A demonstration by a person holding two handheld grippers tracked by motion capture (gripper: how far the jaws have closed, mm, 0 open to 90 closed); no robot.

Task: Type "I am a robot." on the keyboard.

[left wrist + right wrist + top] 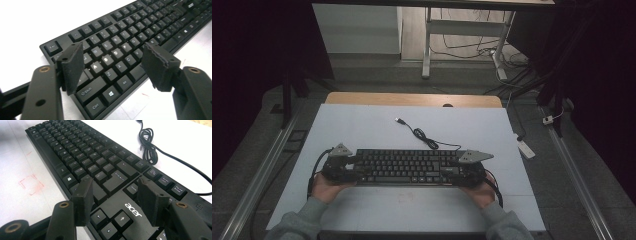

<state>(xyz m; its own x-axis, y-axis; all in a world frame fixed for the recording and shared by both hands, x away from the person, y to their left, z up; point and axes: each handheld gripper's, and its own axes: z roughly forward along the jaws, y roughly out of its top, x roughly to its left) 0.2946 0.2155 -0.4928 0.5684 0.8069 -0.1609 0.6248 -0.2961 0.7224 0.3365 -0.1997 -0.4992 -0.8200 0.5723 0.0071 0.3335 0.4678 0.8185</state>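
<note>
**Both grippers poised over the keyboard ends**

We have the black keyboard (404, 167) lying lengthwise on the white tabletop (362, 130), toward its 6 o'clock edge. Our left gripper (113, 66) hangs over the 9 o'clock end, its fingers (72, 66) apart above the A, S and Z keys, nothing between them. Our right gripper (116, 200) sits at the 3 o'clock end, its fingers also apart, straddling the patch above the arrow keys without clamping it.

To handle this well, we judge it best to lower both sides evenly, grip the case edges rather than the keycaps, and mind the black cable (422, 135) trailing toward 12 o'clock.

Readable writing: "acer" in white above the arrows; "Esc", "Shift", "Ctrl", "Alt" on the left; "Enter", "Delete", "Pause Break" on the right.
</note>
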